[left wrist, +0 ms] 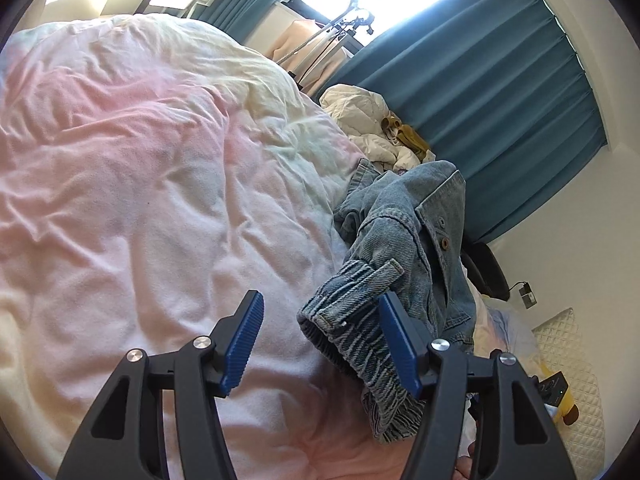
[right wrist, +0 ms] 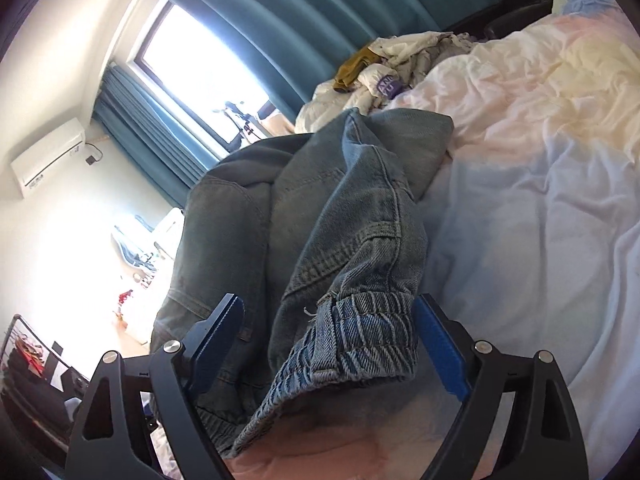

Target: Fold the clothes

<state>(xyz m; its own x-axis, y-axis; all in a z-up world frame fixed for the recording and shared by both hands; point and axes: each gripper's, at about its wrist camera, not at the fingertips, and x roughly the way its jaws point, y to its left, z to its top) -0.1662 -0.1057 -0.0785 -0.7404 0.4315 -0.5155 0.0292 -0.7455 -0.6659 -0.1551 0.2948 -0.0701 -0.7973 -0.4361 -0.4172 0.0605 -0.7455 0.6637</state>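
Left wrist view. Nearest my lens: left gripper [left wrist: 320,320], blue ribbed pads spread wide, clamped on nothing. The elastic cuff [left wrist: 352,320] of the denim jacket [left wrist: 404,232] sits between the pads, against the right-hand pad [left wrist: 396,340] and well clear of the left-hand one. The rest of the jacket trails ahead and to the right of my fingers, bunched, a brown button [left wrist: 444,243] showing on its front. Under and to the left of my fingers: a rumpled pink and cream duvet [left wrist: 140,160]. Far ahead, past the jacket: a heap of white clothes [left wrist: 368,120] with a mustard garment [left wrist: 404,132] on it, then a teal curtain [left wrist: 500,120].

Right wrist view. Nearest my lens: right gripper [right wrist: 328,340], fingers likewise apart, gripping nothing. A second ribbed denim cuff [right wrist: 360,340] fills the gap, touching the right-hand pad [right wrist: 440,352]; I cannot tell whether it reaches the left-hand pad [right wrist: 218,340]. The jacket [right wrist: 320,200] rises straight ahead of my fingers in a mound, spilling left. To the right of my fingers: duvet [right wrist: 540,160], pale blue near, pink and cream farther. Ahead beyond the mound: the white clothes [right wrist: 360,88], the curtain [right wrist: 280,20], a bright window [right wrist: 208,64]. Far left: a wall air conditioner [right wrist: 48,156].
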